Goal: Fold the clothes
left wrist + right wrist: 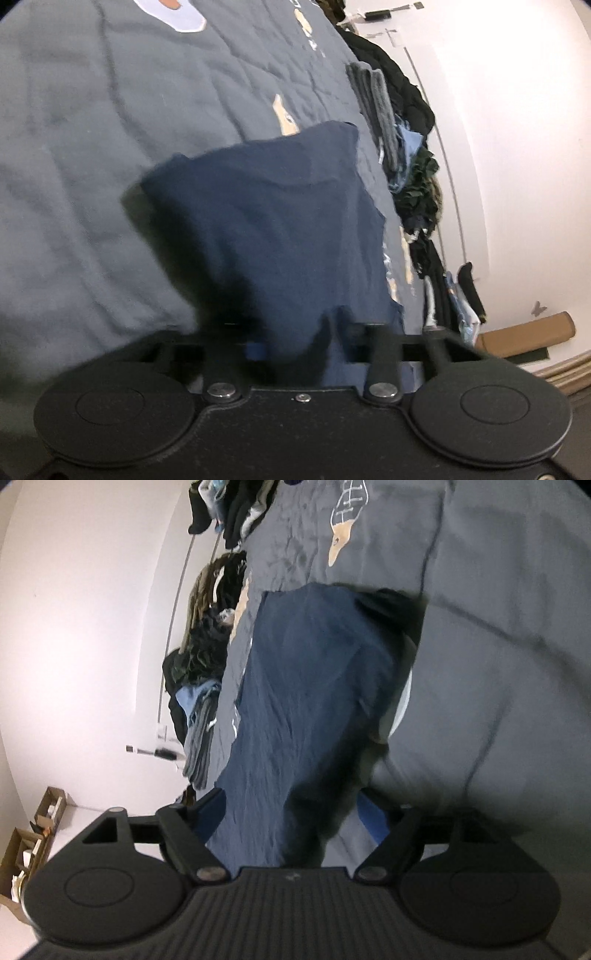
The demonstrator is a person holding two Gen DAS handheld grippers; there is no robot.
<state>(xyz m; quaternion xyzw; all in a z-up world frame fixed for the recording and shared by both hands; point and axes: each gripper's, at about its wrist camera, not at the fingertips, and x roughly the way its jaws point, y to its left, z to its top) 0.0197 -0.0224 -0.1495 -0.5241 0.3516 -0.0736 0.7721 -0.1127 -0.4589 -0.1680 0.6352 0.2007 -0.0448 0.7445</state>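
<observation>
Covering nearly everything under you is a grey quilted bedspread (92,155), printed here and there with tan and white figures. Along its far edge, against the white wall (517,129), runs a heap of dark and denim clothes (413,177), with grey folded pieces among them.

The navy garment (266,229) you are folding lies on the bedspread just ahead of both tools, reaching right up to their fingers. In the right wrist view it shows as a long creased panel (306,709) running away from you, with a darker bunched part at its far right corner.

Your left gripper (291,343) has its jaws drawn in narrow, and a fold of the navy cloth rises between them, pinched there.

Your right gripper (295,812) stands wide, its blue-padded fingers (373,819) either side of the garment's near end without pressing on it.
</observation>
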